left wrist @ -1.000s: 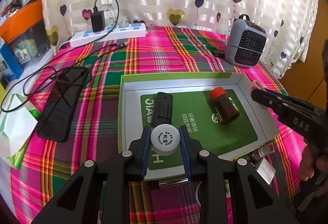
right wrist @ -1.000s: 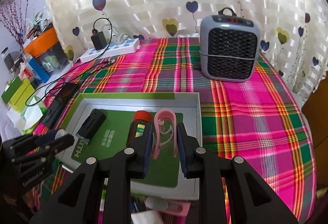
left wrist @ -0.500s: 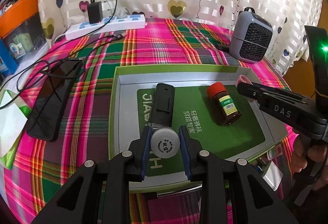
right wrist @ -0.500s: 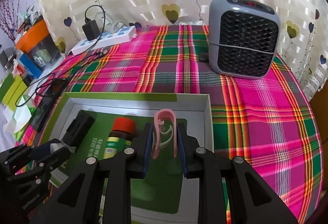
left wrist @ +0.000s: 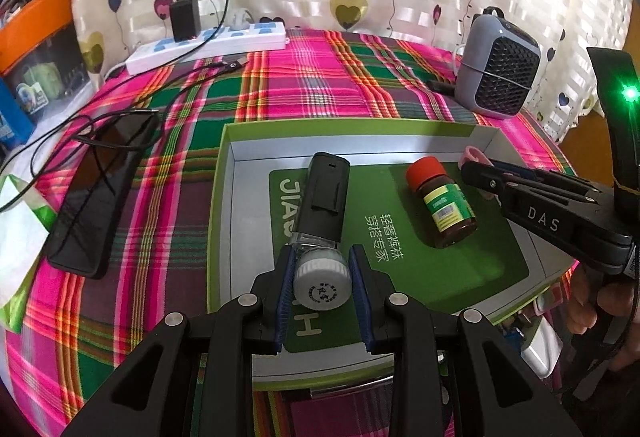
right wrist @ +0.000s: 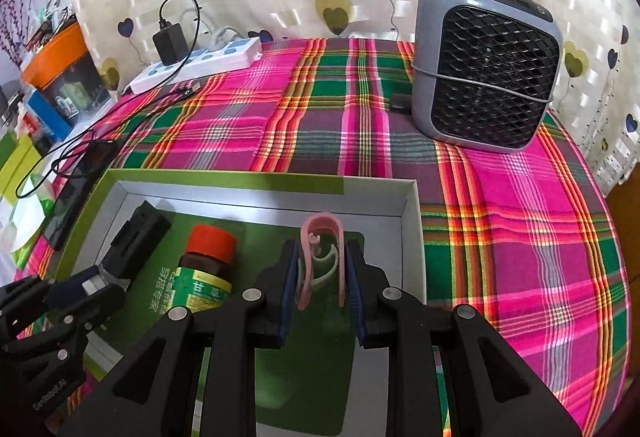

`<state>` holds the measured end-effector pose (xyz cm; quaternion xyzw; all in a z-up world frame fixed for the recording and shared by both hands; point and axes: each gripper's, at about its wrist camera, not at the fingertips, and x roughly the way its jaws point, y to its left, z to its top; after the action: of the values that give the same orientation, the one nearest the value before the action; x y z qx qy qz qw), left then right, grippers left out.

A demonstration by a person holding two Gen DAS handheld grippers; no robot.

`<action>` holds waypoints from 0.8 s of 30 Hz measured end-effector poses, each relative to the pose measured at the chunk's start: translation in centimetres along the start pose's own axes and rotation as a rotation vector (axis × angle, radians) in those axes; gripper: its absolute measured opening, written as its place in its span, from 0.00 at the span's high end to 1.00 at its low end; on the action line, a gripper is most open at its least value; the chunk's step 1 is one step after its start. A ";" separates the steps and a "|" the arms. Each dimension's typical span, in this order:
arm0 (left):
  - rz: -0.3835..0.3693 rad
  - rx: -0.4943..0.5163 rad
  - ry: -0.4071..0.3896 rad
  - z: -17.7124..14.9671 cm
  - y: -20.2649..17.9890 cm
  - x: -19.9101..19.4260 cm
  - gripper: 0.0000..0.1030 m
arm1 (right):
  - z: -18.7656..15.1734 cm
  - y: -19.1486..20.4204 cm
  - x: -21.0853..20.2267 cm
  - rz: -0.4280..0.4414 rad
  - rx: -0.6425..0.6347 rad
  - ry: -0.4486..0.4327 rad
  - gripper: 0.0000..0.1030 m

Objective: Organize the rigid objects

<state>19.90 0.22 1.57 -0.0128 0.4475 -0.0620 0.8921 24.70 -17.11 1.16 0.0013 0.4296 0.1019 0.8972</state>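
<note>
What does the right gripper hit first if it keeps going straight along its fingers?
Probably the green liner of the open box. The right gripper, shut on a pink clip, points down into the box's right end, with nothing else ahead. Beyond that is the box's far wall; depth is uncertain.

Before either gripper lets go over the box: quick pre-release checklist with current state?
1. Left gripper holds the white-capped bottle firmly, jaws on both sides of the cap: ok.
2. Right gripper holds the pink clip, jaws pressing its two arms: ok.
3. Both loads are above the box, inside its walls: ok.
4. Drop spot for the clip is free; bare green liner lies beneath it, right of the brown bottle: ok.
5. Drop spot for the white-capped bottle is free; the black case lies just ahead of it, gap unclear: cannot tell.
6. Height of each load above the liner: cannot tell.
</note>
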 end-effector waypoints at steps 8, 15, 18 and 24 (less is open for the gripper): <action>0.021 0.013 0.002 0.0 -0.2 0.1 0.74 | 0.0 -0.1 0.0 -0.007 -0.005 -0.010 0.76; 0.042 0.027 0.004 -0.1 -0.5 0.2 0.74 | 0.0 0.0 -0.1 -0.016 -0.015 -0.011 0.76; 0.049 0.033 0.005 -0.1 -0.5 0.2 0.74 | 0.0 0.0 -0.1 -0.018 -0.017 -0.011 0.76; 0.056 0.037 0.006 -0.1 -0.6 0.3 0.74 | 0.0 0.0 -0.1 -0.015 -0.016 -0.012 0.76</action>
<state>19.93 -0.41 1.37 0.0162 0.4490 -0.0452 0.8923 24.63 -17.13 1.21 -0.0085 0.4233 0.0987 0.9006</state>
